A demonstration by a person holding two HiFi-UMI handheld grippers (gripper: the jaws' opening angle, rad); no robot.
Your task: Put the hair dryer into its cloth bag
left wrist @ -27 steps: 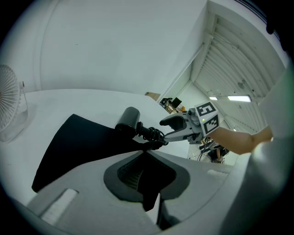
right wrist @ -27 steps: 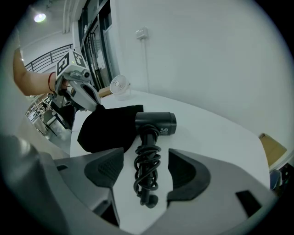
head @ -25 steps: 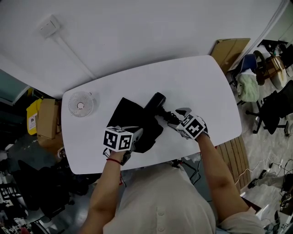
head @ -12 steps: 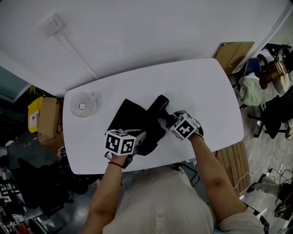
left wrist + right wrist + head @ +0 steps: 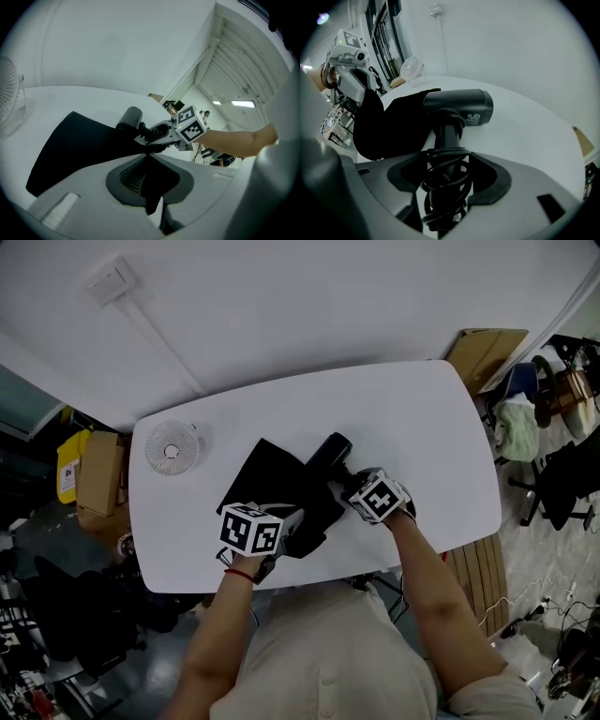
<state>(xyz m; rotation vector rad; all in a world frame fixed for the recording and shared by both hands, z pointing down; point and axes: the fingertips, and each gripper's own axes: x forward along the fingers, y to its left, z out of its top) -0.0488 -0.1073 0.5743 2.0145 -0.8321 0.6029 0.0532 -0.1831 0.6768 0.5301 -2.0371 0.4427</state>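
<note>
A black cloth bag (image 5: 272, 488) lies on the white table (image 5: 422, 427). My left gripper (image 5: 287, 520) is shut on the bag's near edge, and black cloth (image 5: 79, 140) fills the gap between its jaws (image 5: 149, 177). The black hair dryer (image 5: 329, 453) rests with its barrel (image 5: 459, 107) against the bag's right side (image 5: 389, 122). My right gripper (image 5: 346, 487) is shut on the dryer's handle, which has the cord wound round it (image 5: 446, 180). In the left gripper view the right gripper (image 5: 157, 135) sits just past the bag, beside the dryer (image 5: 130, 116).
A small white fan (image 5: 171, 448) stands at the table's back left corner. Cardboard boxes (image 5: 98, 484) sit on the floor to the left. Chairs and clutter (image 5: 562, 456) crowd the floor to the right. The table's front edge runs just below both grippers.
My right gripper has come down and a little toward the bag with the hair dryer in it. The left gripper has held still on the bag.
</note>
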